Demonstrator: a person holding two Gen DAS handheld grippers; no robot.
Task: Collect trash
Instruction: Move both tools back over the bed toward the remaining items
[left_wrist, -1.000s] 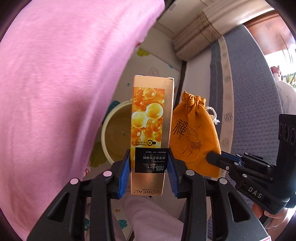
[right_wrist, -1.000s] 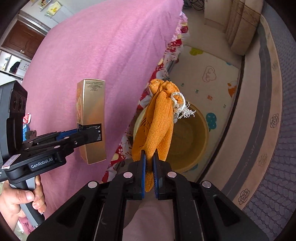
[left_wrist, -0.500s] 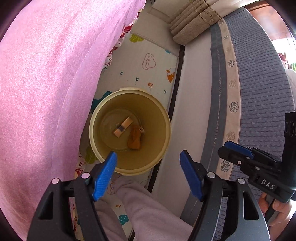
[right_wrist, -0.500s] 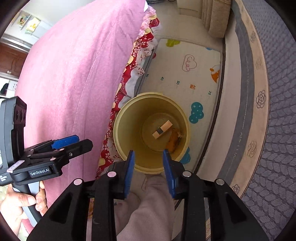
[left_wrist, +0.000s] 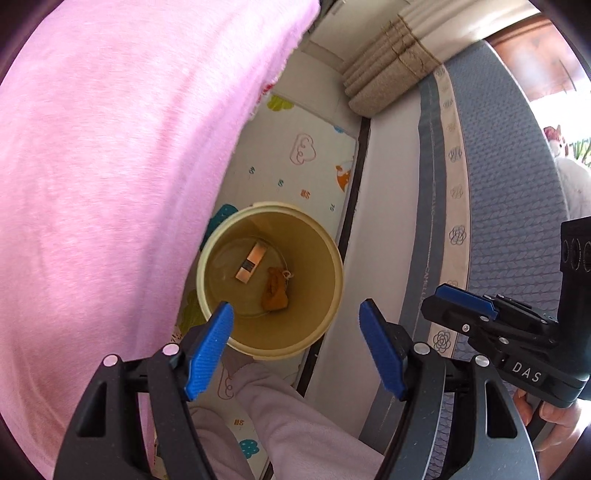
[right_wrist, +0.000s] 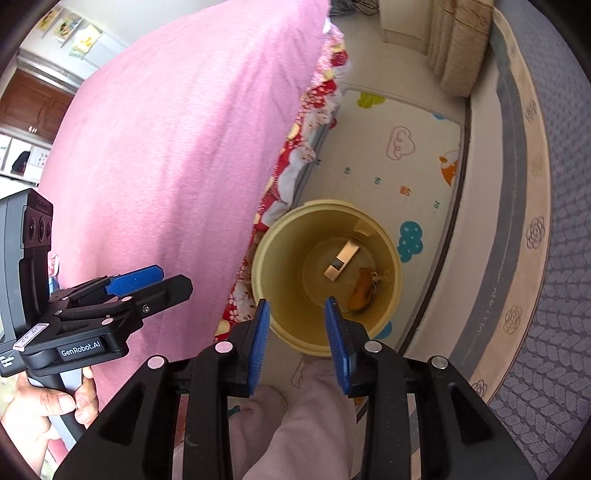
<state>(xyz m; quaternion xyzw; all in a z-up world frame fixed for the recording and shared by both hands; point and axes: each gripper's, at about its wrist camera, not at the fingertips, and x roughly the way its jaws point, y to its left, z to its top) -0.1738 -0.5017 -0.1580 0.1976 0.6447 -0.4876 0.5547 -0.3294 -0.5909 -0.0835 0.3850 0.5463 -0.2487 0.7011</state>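
A yellow bin stands on the floor beside a pink bed. At its bottom lie a gold carton and an orange cloth pouch. My left gripper hangs above the bin's near rim, wide open, nothing between its blue pads. My right gripper is also above the near rim, partly open and empty. Each gripper appears at the side of the other's view, the right gripper and the left gripper.
A pink blanket covers the bed on the left. A child's play mat lies under the bin. A grey patterned sofa or mattress edge runs along the right. A person's pink-trousered leg is below the grippers.
Both grippers opened: the carton dropped from the left and the pouch from the right into the bin, where both now lie. The view has shifted slightly since.
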